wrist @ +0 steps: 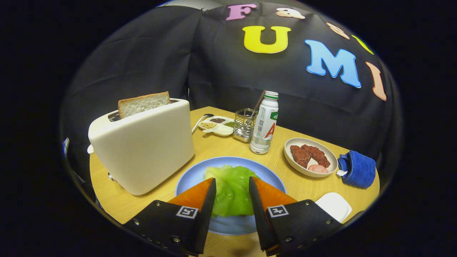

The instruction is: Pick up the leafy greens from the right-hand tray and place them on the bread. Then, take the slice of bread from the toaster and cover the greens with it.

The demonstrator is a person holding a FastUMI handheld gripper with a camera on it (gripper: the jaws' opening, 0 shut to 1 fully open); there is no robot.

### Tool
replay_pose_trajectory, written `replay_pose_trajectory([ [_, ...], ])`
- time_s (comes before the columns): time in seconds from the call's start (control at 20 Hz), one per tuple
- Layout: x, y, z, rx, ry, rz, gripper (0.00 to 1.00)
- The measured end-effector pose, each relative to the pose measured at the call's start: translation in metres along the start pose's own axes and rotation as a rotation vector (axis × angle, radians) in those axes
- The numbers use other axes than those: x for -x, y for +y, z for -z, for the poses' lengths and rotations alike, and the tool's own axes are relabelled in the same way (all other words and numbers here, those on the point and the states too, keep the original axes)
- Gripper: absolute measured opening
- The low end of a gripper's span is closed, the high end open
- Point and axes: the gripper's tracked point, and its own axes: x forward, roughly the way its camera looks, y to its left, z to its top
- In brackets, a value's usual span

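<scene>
Hovering: gripper [232, 191] above the blue plate [191, 178]
Fingers: 2, spread apart, leafy greens [232, 182] seen between them; contact hard to make out
Bread under greens: hidden
Toaster [142, 146]: left of plate, slice of bread [142, 103] half sunk in slot
White tray [334, 205]: right of fingers, partly cut off

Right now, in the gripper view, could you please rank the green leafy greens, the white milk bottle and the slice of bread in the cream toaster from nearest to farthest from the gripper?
1. The green leafy greens, lying on the blue plate, between the open gripper's fingers.
2. The white milk bottle, beyond the plate, slightly right.
3. The slice of bread standing in the cream toaster, on the left; close to the bottle in range, so this order is tentative.
</scene>
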Motion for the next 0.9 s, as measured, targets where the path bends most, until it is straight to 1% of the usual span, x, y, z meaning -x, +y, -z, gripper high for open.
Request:
replay_pose_trajectory([
  [0.1,0.005,-0.001,-0.004,0.015,-0.018,0.006,0.59],
  [0.2,0.009,-0.004,-0.006,0.014,-0.032,0.014,0.59],
  [0.35,0.016,-0.004,-0.008,-0.026,-0.053,0.003,0.59],
  [0.5,0.024,-0.009,-0.010,-0.069,-0.099,0.024,0.59],
  [0.75,0.042,-0.008,-0.025,-0.157,-0.228,0.085,0.59],
  [0.9,0.058,-0.010,-0.039,-0.205,-0.307,0.169,0.59],
])
